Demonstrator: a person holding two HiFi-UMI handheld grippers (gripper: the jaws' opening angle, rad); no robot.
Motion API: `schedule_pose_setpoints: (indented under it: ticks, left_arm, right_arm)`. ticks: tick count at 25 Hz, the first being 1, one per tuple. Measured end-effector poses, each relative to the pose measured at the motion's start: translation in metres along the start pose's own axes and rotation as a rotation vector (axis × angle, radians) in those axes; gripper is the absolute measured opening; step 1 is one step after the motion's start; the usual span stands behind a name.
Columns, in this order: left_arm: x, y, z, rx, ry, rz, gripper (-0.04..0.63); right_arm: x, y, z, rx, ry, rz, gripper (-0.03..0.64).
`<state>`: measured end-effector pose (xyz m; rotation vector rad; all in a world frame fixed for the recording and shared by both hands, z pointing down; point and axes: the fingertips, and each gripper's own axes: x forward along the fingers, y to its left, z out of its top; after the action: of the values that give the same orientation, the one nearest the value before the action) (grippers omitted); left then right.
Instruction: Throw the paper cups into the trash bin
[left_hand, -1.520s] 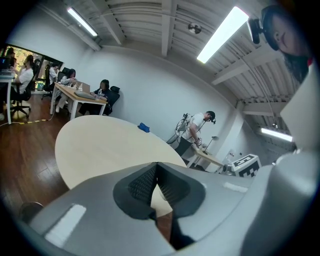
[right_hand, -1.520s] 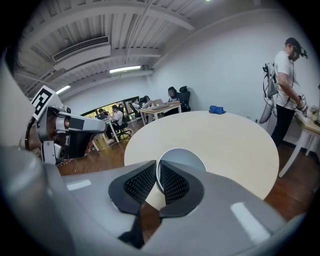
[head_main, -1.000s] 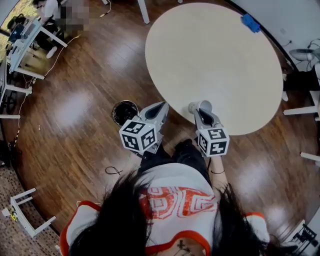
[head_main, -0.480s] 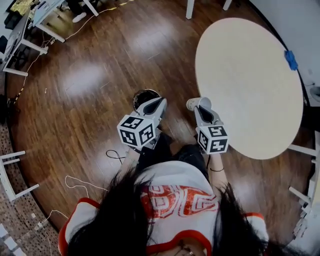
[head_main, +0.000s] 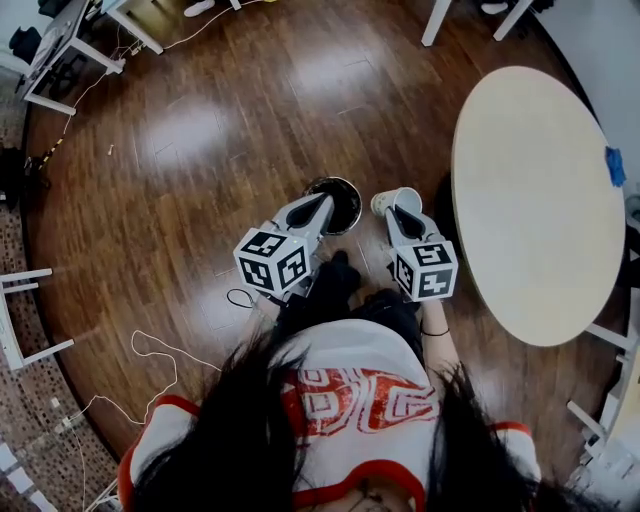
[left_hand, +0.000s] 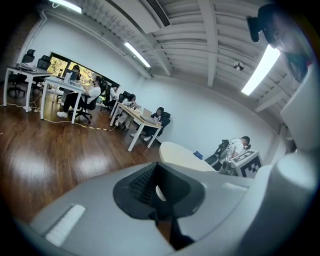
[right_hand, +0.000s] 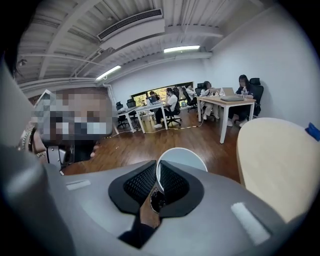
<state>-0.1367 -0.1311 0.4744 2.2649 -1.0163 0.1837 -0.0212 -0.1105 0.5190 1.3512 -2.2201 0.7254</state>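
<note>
"Head view, against a second ago: what moved?"

"The one round table (head_main: 540, 200) has slid right. The one paper cup (head_main: 397, 200), then at its edge, is now above the floor (head_main: 200, 200), just beside the one trash bin (head_main: 347, 205). My right gripper (head_main: 400, 213) is clamped on the cup's wall. My left gripper (head_main: 318, 206) has its jaws together, by the bin's rim."

"Writing?"

"Red print on the shirt (head_main: 350, 400) — unreadable."
</note>
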Motion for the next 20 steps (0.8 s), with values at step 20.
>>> schedule_pose_setpoints:
  ticks: [20]
  left_arm:
    - [-0.003,0.049,-0.013,-0.091,-0.022,0.106,0.0]
  right_arm:
    - [0.1,0.028,-0.032,-0.203,0.215,0.175,0.029]
